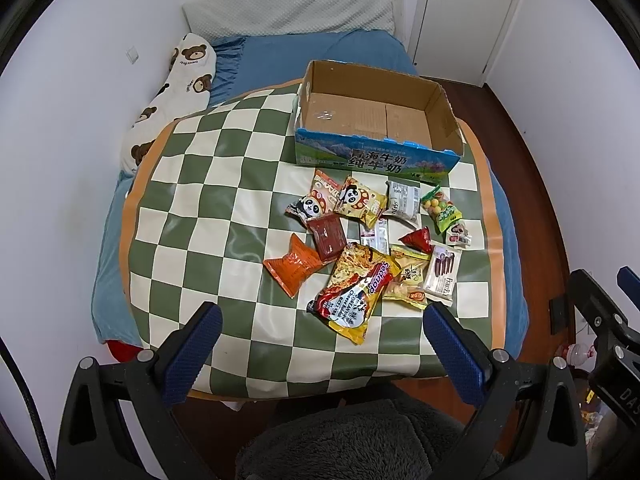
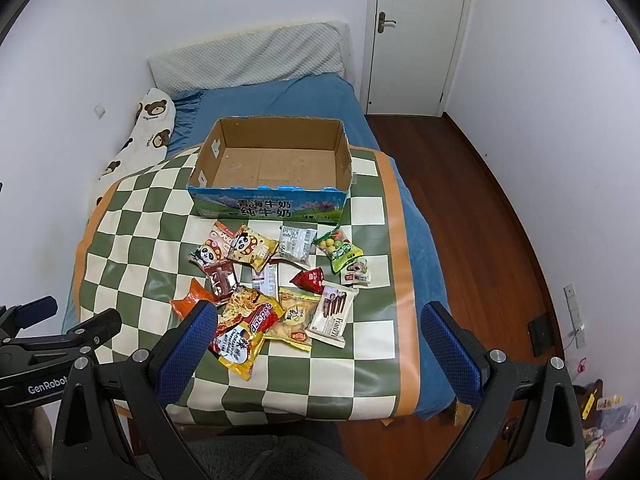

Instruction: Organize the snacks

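Several snack packets lie in a loose pile on the green-and-cream checkered mat (image 1: 208, 208). A large yellow-red noodle packet (image 1: 354, 286) lies nearest, beside an orange packet (image 1: 294, 266) and a white Franzzi wafer pack (image 1: 442, 274). An open, empty cardboard box (image 1: 372, 120) with a blue front stands behind the pile, also in the right wrist view (image 2: 276, 164). My left gripper (image 1: 320, 344) is open and empty, above the mat's near edge. My right gripper (image 2: 318, 340) is open and empty, over the near part of the pile (image 2: 280, 280).
The mat (image 2: 132, 240) lies on a blue bed (image 2: 288, 96) with a bear-print pillow (image 1: 176, 92) on the left by the wall. Wooden floor (image 2: 480, 208) and a white door (image 2: 416, 32) lie to the right. A grey fuzzy surface (image 1: 360, 440) is below the grippers.
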Available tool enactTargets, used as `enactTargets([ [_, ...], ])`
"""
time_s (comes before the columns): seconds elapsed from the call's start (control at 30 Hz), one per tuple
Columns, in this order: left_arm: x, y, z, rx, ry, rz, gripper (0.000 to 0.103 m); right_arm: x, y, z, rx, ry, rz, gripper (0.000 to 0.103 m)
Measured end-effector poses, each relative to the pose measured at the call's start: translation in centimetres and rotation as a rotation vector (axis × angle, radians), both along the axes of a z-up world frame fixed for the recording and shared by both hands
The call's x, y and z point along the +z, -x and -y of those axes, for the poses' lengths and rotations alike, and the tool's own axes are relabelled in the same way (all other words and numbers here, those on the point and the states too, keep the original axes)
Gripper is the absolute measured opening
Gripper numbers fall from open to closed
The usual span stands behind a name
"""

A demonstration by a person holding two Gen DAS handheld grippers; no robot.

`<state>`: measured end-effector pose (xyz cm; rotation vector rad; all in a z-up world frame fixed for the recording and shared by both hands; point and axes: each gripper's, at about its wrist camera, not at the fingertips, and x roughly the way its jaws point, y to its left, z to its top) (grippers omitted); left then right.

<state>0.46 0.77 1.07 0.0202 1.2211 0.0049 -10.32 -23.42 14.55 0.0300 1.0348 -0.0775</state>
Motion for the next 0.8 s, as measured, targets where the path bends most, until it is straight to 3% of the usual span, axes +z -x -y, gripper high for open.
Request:
enactTargets([
  [0.8, 0.44, -0.03, -0.15, 0.0, -0.002, 0.006, 0.103, -0.16, 0.36, -0.26, 0.002, -0.006, -0.004, 0.103],
])
